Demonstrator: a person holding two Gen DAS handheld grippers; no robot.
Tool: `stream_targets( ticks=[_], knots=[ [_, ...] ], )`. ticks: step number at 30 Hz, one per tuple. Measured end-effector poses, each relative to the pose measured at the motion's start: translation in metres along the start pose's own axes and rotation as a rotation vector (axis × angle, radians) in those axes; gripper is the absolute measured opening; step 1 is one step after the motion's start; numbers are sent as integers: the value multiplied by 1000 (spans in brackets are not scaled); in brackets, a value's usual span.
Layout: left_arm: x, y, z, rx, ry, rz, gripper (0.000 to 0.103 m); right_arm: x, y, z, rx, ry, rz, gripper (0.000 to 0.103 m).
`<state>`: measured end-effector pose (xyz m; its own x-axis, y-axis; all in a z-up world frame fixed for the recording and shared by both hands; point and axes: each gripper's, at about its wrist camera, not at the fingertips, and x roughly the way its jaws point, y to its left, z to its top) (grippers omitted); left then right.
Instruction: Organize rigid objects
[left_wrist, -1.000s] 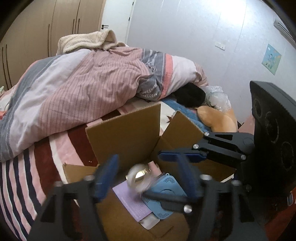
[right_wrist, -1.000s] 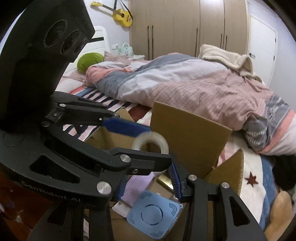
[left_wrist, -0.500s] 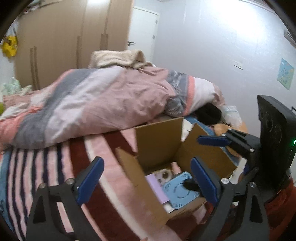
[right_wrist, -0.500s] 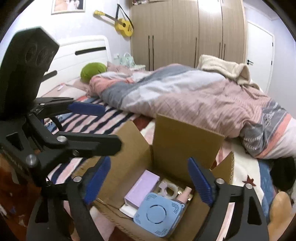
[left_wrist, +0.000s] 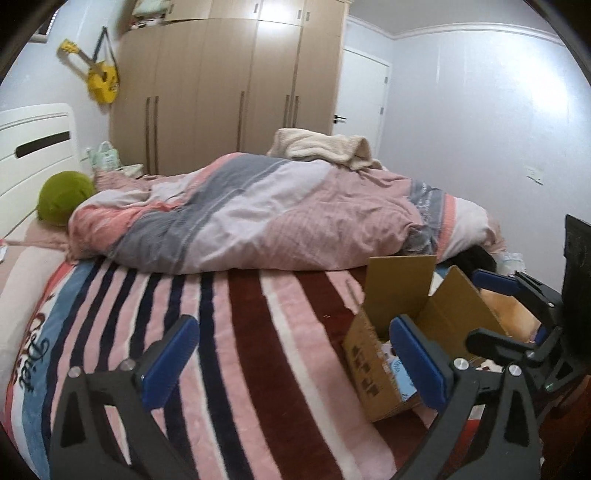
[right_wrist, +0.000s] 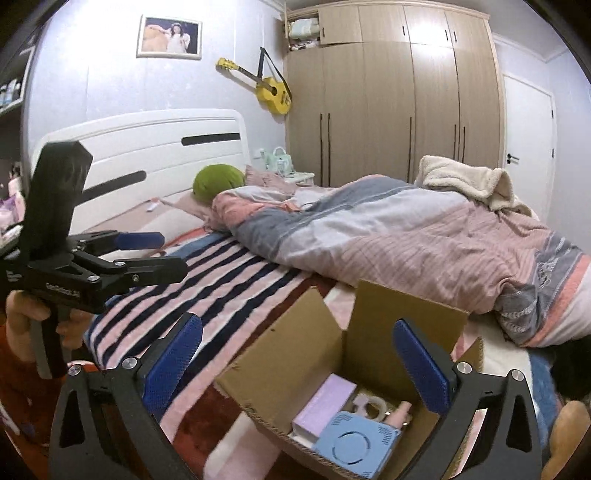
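Both our grippers, left and right, hang empty, jaws apart; we should scan the bed before closing the box.

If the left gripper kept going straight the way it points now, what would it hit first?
Probably the striped blanket on the bed: the open left gripper points across it, with the cardboard box off to its right. Depth is uncertain.
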<state>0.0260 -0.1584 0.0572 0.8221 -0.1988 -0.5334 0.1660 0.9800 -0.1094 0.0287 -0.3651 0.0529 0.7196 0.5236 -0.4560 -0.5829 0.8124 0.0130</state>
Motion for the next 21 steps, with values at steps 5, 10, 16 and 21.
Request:
stream_targets(
  ticks=[5,10,16,21],
  knots=[
    [-3,8,-6,-23,2,36,102,1,3,-3,5,-2,-3,103],
    [-7,8,-9,-23,-4,55,102,0,5,-4,-3,-3,-2,103],
    [-9,7,-9,-22,-6,59,102,0,7,-4,-3,-7,2,103],
    [-10,9,-8,-22,-6,60,102,0,4,-4,1,-7,5,103]
  ],
)
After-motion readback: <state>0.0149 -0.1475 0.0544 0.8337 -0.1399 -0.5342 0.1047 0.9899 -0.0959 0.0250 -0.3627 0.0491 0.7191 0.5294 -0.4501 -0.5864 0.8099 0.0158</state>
